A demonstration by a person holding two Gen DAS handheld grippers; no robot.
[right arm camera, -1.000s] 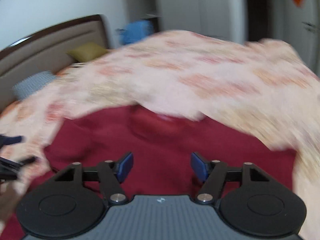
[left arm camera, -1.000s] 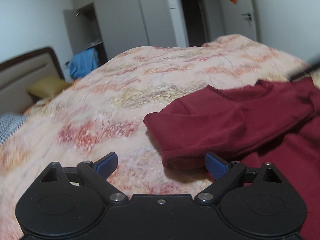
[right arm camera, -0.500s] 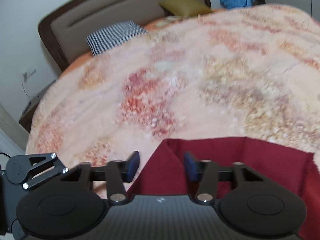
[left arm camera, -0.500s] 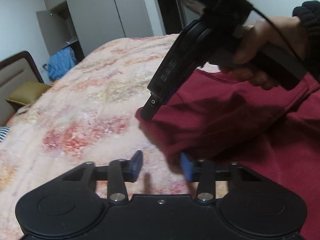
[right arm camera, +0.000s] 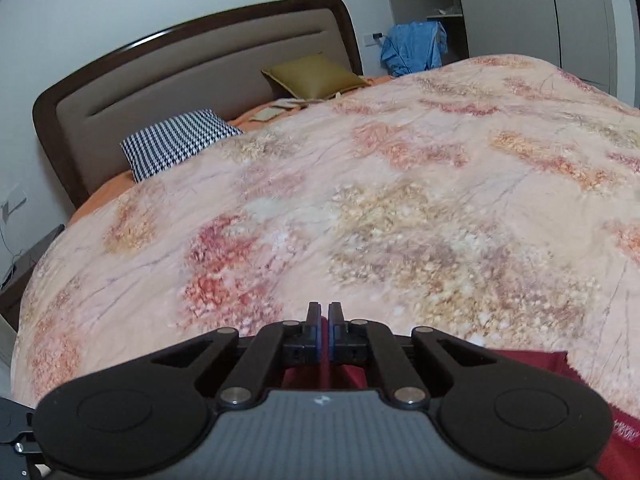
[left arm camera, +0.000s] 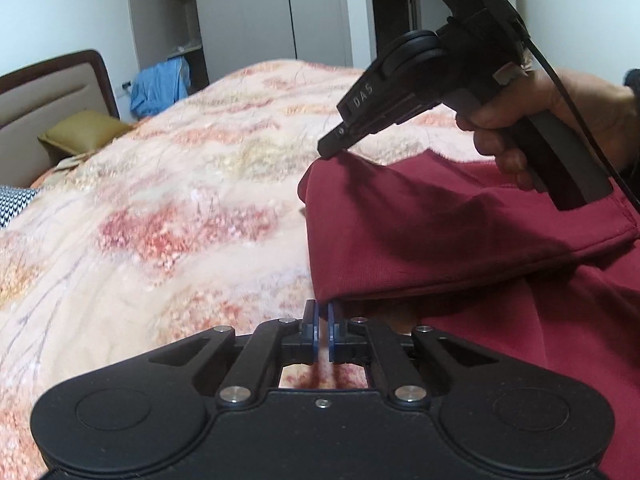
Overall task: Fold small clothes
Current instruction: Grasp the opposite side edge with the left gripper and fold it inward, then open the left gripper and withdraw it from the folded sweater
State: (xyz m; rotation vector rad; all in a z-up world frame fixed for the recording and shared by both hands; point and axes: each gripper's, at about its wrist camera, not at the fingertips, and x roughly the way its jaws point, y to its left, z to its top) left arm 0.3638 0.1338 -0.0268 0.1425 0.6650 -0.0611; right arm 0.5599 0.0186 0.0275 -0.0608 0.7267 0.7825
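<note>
A dark red garment (left arm camera: 440,232) lies on the flowered bedspread (left arm camera: 180,200), with one flap folded over its body. My left gripper (left arm camera: 323,316) is closing its jaws to a thin slit on the flap's near corner. In the left wrist view a hand (left arm camera: 560,120) holds my right gripper (left arm camera: 330,150), whose tip is on the flap's far corner. In the right wrist view my right gripper (right arm camera: 324,316) is closing to a slit as well. There the red cloth (right arm camera: 536,364) shows under and behind its fingers.
The bedspread (right arm camera: 400,200) stretches wide beyond the garment. At the head of the bed stand a padded headboard (right arm camera: 200,80), a checked pillow (right arm camera: 176,140) and an olive pillow (right arm camera: 316,76). Blue clothing (right arm camera: 416,44) hangs by the grey wardrobe (left arm camera: 248,12).
Both grippers went from wide open to nearly shut. The right gripper swung from over the garment's middle to the flap's far corner and came into the left wrist view. The flap's edge now looks raised.
</note>
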